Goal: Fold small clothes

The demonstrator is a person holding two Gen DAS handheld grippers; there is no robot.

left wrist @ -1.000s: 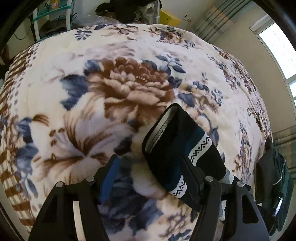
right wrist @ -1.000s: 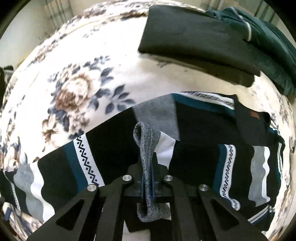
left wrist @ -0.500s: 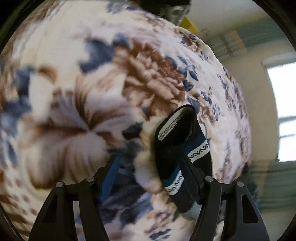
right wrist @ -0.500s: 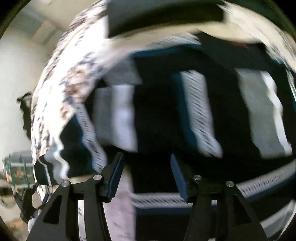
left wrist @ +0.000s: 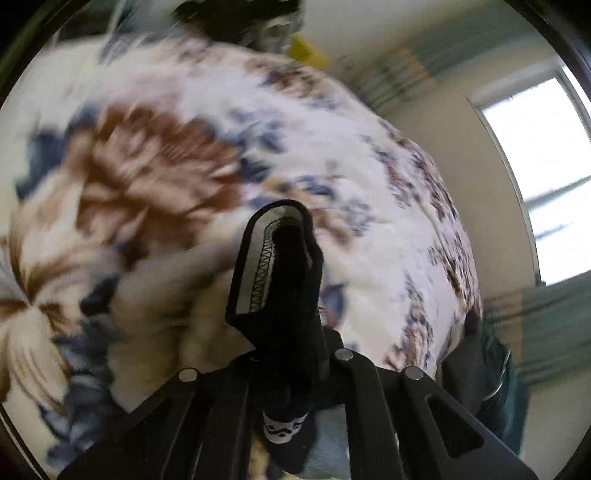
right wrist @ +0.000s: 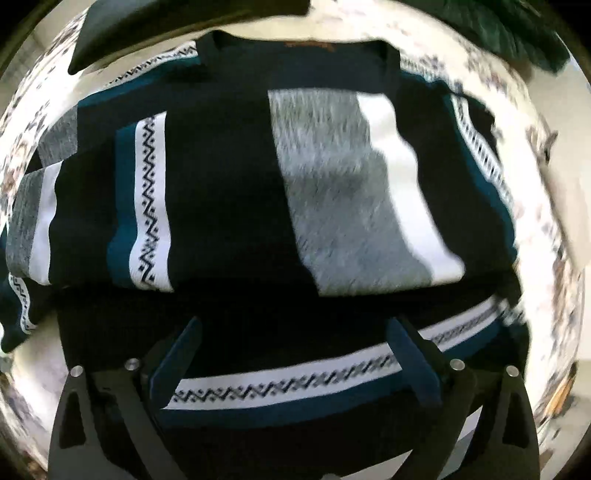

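A floral blanket (left wrist: 155, 155) covers the bed, and on it lies the striped sweater (right wrist: 229, 192), partly folded, black with grey, white and teal bands. Dark folded clothes (right wrist: 177, 26) lie beyond it. The right gripper (right wrist: 291, 354) hovers over the sweater with jaws spread wide. The left gripper (left wrist: 291, 354) pinches the sweater's cuff (left wrist: 280, 273), lifted above the blanket.

A home bedroom: a bed under a plush floral blanket (left wrist: 177, 155) in cream, brown and blue fills the view. Beyond the blanket stand a cream wall, a bright window (left wrist: 546, 177) and striped teal curtains (left wrist: 554, 314); folded dark clothes (right wrist: 177, 26) lie on the blanket.
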